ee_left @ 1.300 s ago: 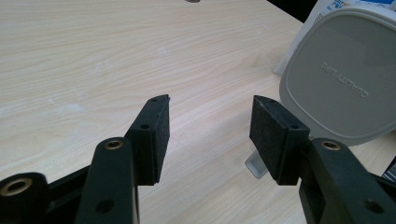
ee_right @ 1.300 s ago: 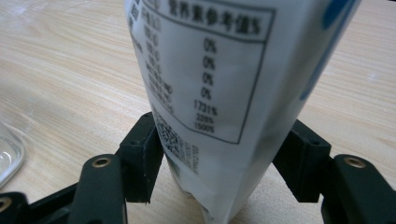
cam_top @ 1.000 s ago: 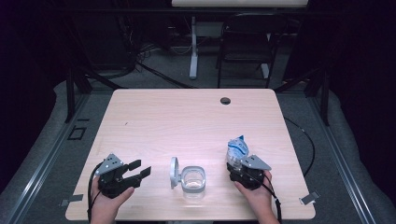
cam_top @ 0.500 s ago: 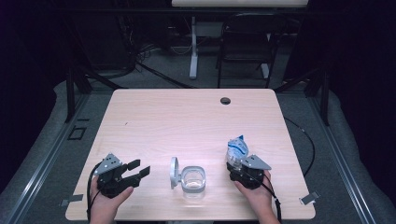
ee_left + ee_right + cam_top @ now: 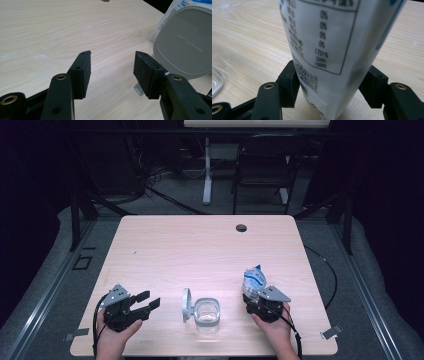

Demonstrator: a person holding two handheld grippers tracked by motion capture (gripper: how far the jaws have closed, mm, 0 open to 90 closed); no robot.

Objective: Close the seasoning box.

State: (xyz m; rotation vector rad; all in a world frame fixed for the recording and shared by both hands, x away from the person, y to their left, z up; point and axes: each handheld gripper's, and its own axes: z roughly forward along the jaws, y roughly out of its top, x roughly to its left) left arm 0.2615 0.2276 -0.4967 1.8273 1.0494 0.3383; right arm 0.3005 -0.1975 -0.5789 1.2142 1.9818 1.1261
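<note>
The wooden table (image 5: 200,245) spreads out ahead of me. Near its front edge, between my hands, sits the clear container (image 5: 207,313), its grey lid (image 5: 186,304) standing on edge against its left side. My right gripper (image 5: 256,296) clamps the white and blue pouch (image 5: 254,279), jaws pressed on both its sides, just right of the container. My left gripper (image 5: 148,301) rests wide apart and holds nothing, aimed at the lid.

The left tool (image 5: 148,302) rests low at the near left in the person's left hand (image 5: 114,340), jaws spread wide and holding nothing. The right tool (image 5: 255,292), in the right hand (image 5: 272,327), has its jaws clamped.
</note>
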